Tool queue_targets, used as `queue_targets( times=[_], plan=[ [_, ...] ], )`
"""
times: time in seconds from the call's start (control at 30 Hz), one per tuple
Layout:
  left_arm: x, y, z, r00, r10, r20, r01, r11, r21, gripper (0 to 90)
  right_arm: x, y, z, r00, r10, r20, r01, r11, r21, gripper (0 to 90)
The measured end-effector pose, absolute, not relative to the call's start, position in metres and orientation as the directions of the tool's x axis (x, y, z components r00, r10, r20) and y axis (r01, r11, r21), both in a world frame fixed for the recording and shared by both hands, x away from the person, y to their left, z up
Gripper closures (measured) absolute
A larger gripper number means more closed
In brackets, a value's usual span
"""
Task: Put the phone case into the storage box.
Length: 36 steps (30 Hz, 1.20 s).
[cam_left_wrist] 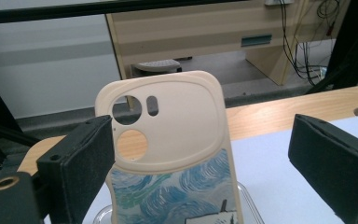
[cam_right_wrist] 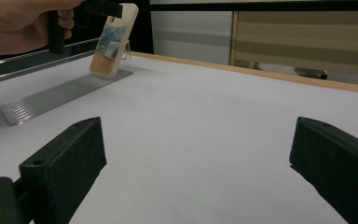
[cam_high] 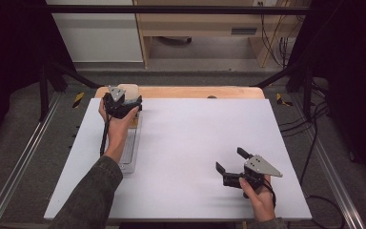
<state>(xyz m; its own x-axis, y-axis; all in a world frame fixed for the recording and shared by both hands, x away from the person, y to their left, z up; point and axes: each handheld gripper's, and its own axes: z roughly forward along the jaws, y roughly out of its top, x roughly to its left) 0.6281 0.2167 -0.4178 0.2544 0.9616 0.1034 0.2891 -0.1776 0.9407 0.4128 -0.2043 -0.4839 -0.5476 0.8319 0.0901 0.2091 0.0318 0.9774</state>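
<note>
Right gripper (cam_high: 228, 167): nearest to me, I hold it low over the white table (cam_high: 195, 143), well apart from the stand. Its jaws are spread wide with nothing between them; in the right gripper view I see bare table surface through the gap.

Table: white top, with a wooden edge (cam_high: 195, 92) showing beyond the far side, past the stand.

Stand (cam_high: 132, 148): a clear ridged plastic rack lying along the table's left side, running from near to far under my left forearm. In the right gripper view its ridges (cam_right_wrist: 51, 95) lead up to the case.

Left gripper (cam_high: 124, 106): I have it at the far end of the stand, right at the case. Its jaws are parted. In the left gripper view the left pad (cam_left_wrist: 81, 163) sits against the case's edge while the right pad (cam_left_wrist: 335, 163) is well clear of it, so it is not clamped.

Case (cam_left_wrist: 172, 154): a cream phone case with camera cutouts and a blue swirled picture on its lower part. It is propped upright, leaning back slightly, at the far end of the stand, between the left gripper's jaws.
</note>
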Motion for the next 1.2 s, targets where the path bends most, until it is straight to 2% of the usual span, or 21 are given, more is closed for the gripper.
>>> queue_targets(
  times=[0.23,0.33,0.4,0.47,0.53,0.9,1.03,1.07,1.2],
  plan=[
    [0.618,0.215,-0.414,0.293,0.95,0.106,0.293,-0.195,0.936,6.2,0.411,-0.206,-0.482,-0.548,0.832,0.089,0.203,0.03,0.979,3.3],
    [0.609,0.213,-0.413,0.329,0.93,0.163,0.285,-0.262,0.922,5.9,0.411,-0.205,-0.482,-0.553,0.829,0.09,0.201,0.028,0.979,3.3],
    [0.607,0.212,-0.413,0.34,0.925,0.171,0.282,-0.274,0.92,6.0,0.411,-0.204,-0.483,-0.557,0.827,0.079,0.198,0.04,0.979,3.3],
    [0.603,0.212,-0.413,0.351,0.923,0.16,0.283,-0.267,0.921,6.0,0.411,-0.204,-0.483,-0.56,0.825,0.078,0.198,0.042,0.979,3.3],
    [0.597,0.211,-0.409,0.348,0.931,0.111,0.288,-0.218,0.932,5.9,0.41,-0.207,-0.483,-0.555,0.828,0.076,0.196,0.041,0.98,3.3],
    [0.581,0.2,-0.401,0.397,0.906,0.148,0.275,-0.271,0.923,6.5,0.408,-0.21,-0.483,-0.548,0.832,0.087,0.197,0.028,0.98,3.3],
    [0.574,0.196,-0.397,0.431,0.878,0.21,0.252,-0.34,0.906,6.6,0.407,-0.207,-0.482,-0.553,0.829,0.085,0.196,0.031,0.98,3.3],
    [0.573,0.196,-0.397,0.445,0.858,0.258,0.235,-0.389,0.891,6.6,0.407,-0.206,-0.483,-0.555,0.828,0.082,0.197,0.035,0.98,3.3],
    [0.568,0.196,-0.4,0.455,0.836,0.305,0.236,-0.444,0.864,6.7,0.406,-0.206,-0.482,-0.556,0.827,0.079,0.196,0.038,0.98,3.3]
  ],
)
